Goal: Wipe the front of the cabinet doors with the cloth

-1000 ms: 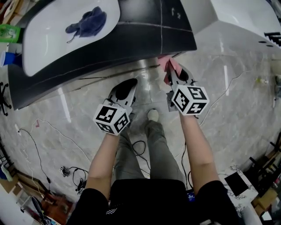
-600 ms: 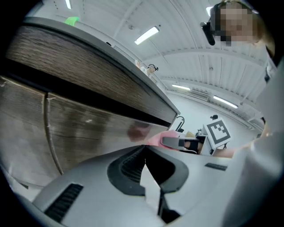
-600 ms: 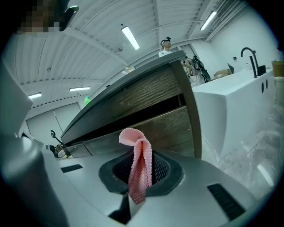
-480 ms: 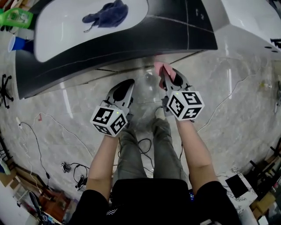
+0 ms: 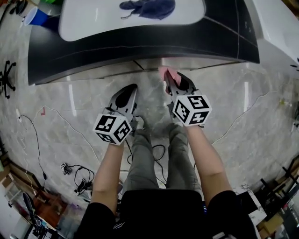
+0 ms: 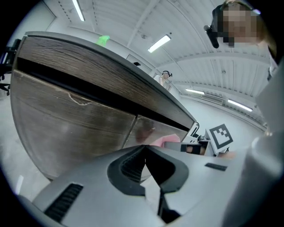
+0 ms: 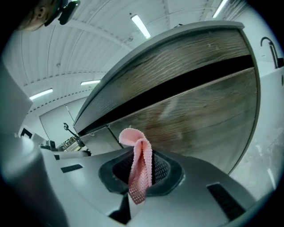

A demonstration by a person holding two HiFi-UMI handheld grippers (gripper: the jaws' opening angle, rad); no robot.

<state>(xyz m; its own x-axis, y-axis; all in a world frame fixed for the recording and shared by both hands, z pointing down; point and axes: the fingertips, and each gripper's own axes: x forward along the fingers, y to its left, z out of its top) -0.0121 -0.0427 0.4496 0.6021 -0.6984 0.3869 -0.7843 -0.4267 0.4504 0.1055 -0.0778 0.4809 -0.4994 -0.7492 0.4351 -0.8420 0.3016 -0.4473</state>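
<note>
Your right tongs (image 7: 141, 176) are pinching the pink cloth (image 7: 138, 157) mid-fold, with its loop poking out close to the cabinet doors (image 7: 199, 119); I can't tell if it's touching them. Left tongs (image 6: 145, 155) are pressed together on nothing. The cloth looks soft, light and floppy, so that small tuft probably wipes poorly; I'd grip nearer an edge so more hangs free.

Dark blue rag (image 5: 149, 8) on white countertop (image 5: 84, 18); cables (image 5: 81, 186) on marble floor (image 5: 261, 121).
</note>
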